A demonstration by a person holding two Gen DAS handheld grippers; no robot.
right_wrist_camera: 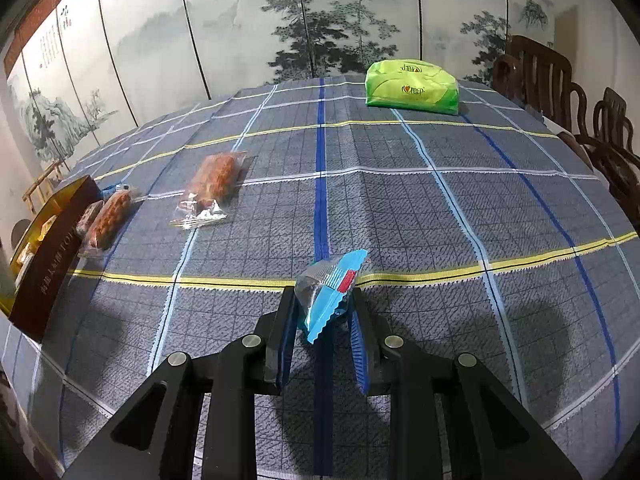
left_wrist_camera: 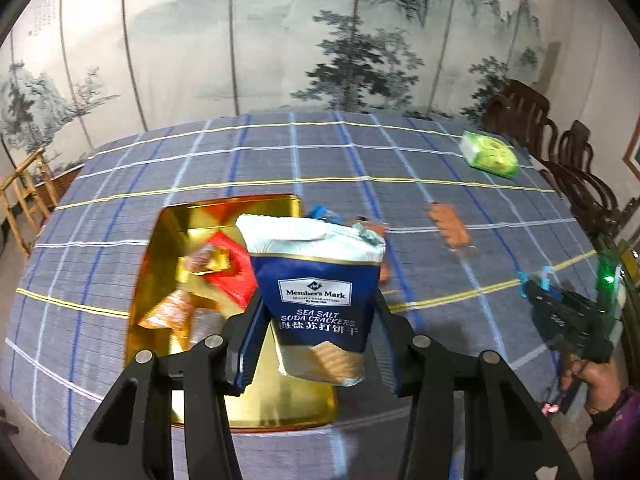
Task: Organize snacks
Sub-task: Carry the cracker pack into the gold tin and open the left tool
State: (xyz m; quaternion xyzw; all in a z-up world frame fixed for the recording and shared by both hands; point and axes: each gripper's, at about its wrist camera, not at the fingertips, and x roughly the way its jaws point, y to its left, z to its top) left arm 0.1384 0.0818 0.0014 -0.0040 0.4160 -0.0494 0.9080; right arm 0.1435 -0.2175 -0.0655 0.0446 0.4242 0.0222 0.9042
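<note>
My left gripper [left_wrist_camera: 318, 320] is shut on a blue and white pack of sea salt soda crackers [left_wrist_camera: 320, 300] and holds it upright above the near right part of a gold tin box [left_wrist_camera: 280, 400]. The box holds a red packet [left_wrist_camera: 232, 268] and orange snack packs [left_wrist_camera: 172, 312]. My right gripper [right_wrist_camera: 324, 312] is shut on a small blue and clear snack packet [right_wrist_camera: 328, 292] just above the cloth; it also shows in the left wrist view [left_wrist_camera: 560, 312] at the right. Two brown snack bars in clear wrap [right_wrist_camera: 214, 184] [right_wrist_camera: 110, 216] lie on the table left of it.
The table has a blue-grey checked cloth [right_wrist_camera: 400, 200]. A green tissue pack [right_wrist_camera: 412, 86] lies at the far side. The box's dark side [right_wrist_camera: 52, 256] stands at the left edge. Dark wooden chairs [right_wrist_camera: 560, 92] line the right side. A painted screen stands behind.
</note>
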